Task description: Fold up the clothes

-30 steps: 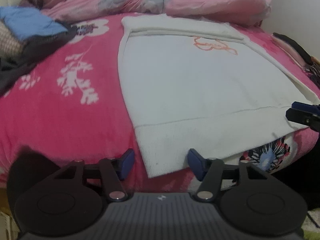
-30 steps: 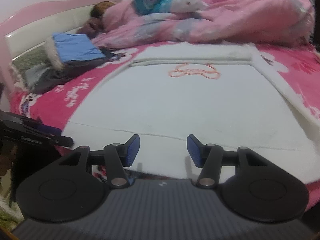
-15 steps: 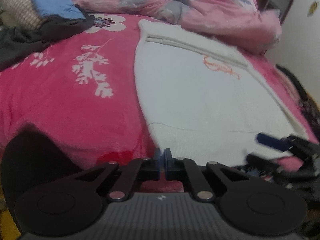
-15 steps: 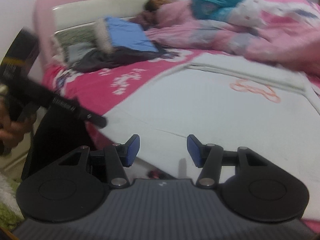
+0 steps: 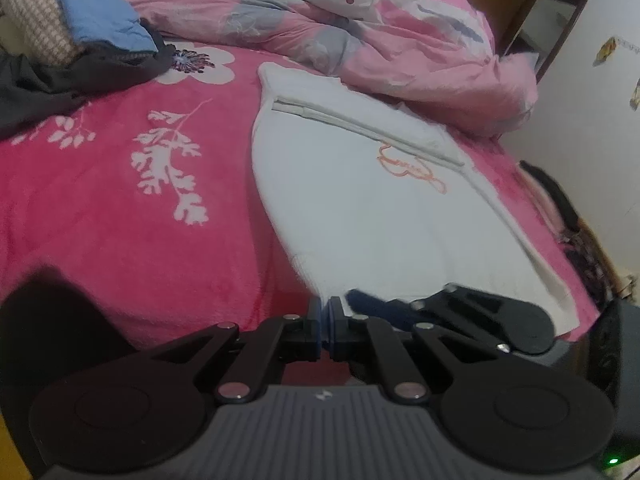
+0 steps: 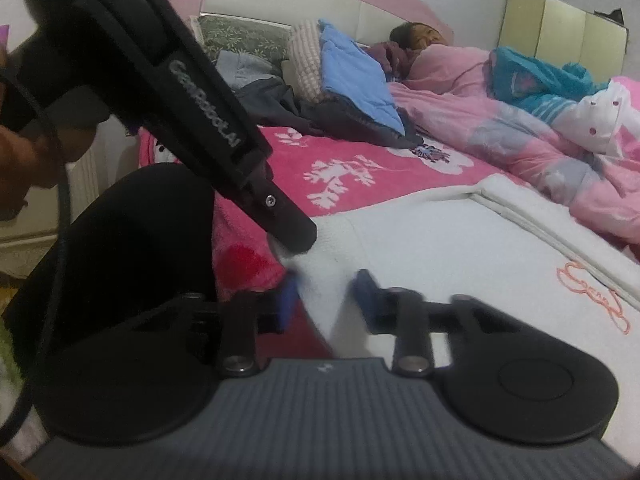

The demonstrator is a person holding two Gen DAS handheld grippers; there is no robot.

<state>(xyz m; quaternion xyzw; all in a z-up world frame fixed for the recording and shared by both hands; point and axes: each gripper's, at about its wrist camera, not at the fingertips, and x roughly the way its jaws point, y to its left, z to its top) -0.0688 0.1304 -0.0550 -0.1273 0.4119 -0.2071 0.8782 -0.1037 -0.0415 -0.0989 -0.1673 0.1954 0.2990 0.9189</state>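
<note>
Since a second ago both tools have closed in on the same near corner of the white sweater (image 5: 360, 208); the right hand-held gripper (image 6: 327, 293) has swung across from the hem's far end to sit just beside the left one. The left hand-held gripper (image 5: 324, 322), then wide open, now has its blue pads pressed together on the sweater's ribbed corner at the near edge of the bed (image 5: 120, 216). The right hand-held gripper has just been closing: its jaws stand partly apart with the hem fabric between them, and motion blur hides whether the pads press on the cloth. The sweater lies flat on the pink flowered blanket, its orange embroidery facing up, sleeves folded in, collar end toward the rumpled pink quilt (image 5: 360, 36) at the far side. A pile of dark and blue clothes (image 5: 80, 40) sits near the bed's far left corner. A person (image 6: 420, 36) lies under the quilt by the headboard.
</note>
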